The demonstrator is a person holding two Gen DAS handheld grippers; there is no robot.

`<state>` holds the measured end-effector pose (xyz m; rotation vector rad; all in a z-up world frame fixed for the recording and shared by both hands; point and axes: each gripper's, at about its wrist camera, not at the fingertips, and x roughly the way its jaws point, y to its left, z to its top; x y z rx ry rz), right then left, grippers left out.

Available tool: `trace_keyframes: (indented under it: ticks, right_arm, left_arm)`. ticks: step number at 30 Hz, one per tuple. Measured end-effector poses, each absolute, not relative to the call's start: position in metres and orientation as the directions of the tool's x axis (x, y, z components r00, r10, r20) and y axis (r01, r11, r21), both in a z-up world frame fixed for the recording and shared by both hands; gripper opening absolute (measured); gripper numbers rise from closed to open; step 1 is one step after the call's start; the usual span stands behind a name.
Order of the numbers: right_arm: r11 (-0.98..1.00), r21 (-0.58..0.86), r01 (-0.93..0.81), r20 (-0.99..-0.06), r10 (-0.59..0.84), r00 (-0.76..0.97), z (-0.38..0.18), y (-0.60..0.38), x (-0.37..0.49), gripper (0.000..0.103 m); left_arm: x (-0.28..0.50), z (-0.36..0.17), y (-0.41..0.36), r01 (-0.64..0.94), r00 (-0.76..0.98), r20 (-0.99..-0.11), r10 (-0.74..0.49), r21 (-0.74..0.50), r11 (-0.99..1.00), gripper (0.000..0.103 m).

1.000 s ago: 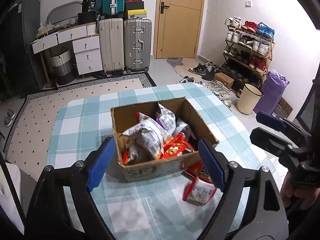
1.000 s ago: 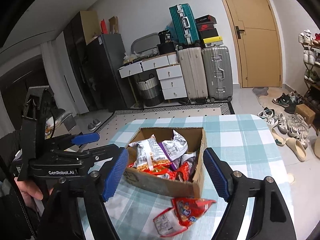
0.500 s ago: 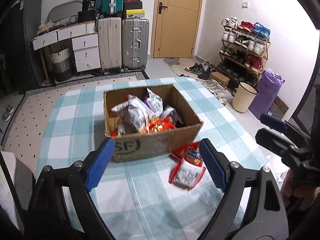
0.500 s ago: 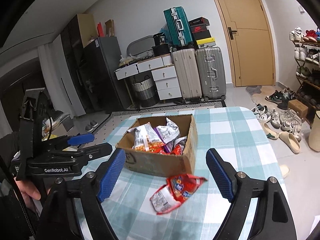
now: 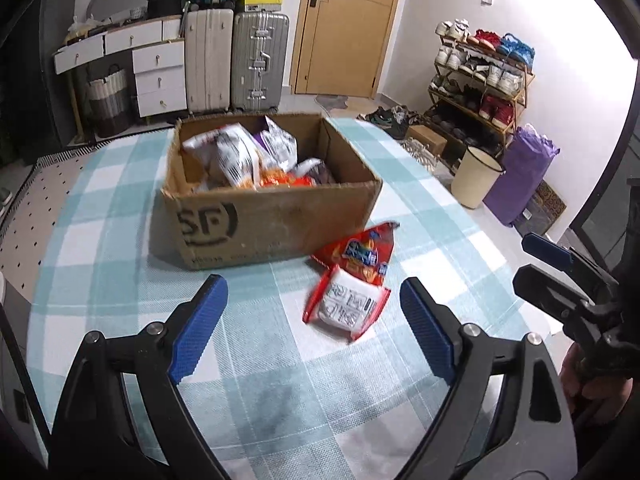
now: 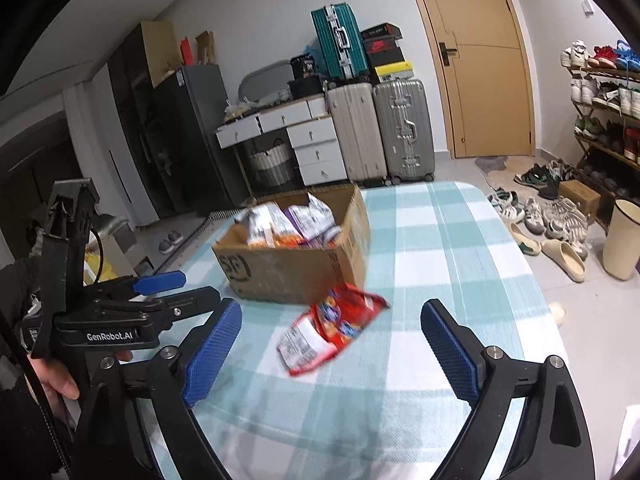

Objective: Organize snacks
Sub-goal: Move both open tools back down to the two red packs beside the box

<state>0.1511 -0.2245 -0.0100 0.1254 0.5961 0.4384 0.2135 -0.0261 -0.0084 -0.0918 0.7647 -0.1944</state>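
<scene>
A cardboard box [image 5: 276, 220] [image 6: 296, 268] stands on the checked table and holds several snack bags [image 5: 240, 156] [image 6: 288, 224]. Two red snack bags lie on the cloth just in front of its right corner: one face up [image 5: 360, 252] [image 6: 344, 316], one showing its white back [image 5: 346, 308] [image 6: 304, 346]. My left gripper [image 5: 312, 328] is open and empty, held back from the box, with the loose bags ahead of it to the right. My right gripper [image 6: 330, 352] is open and empty, with the loose bags lying ahead between its fingers. Each gripper shows at the edge of the other's view.
The table carries a teal and white checked cloth [image 5: 120, 240] [image 6: 440, 248]. Beyond it are suitcases [image 5: 260, 64], white drawers [image 5: 160, 76], a door [image 5: 344, 28], a shoe rack [image 5: 480, 80], a cream bin [image 5: 476, 176] and shoes on the floor [image 6: 552, 220].
Both grippers have drawn back from the box toward the near table edge. The box and loose bags now sit farther ahead. Both stay open and empty.
</scene>
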Motion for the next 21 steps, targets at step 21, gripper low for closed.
trace_keyframes:
  ticks: [21]
  right_arm:
    - [0.9,0.338,-0.274,-0.587,0.429,0.686,-0.079,-0.249,0.174,0.094]
  left_arm:
    - [0.289,-0.111,-0.074,0.178,0.581,-0.784,-0.22,-0.141,0.974,0.101]
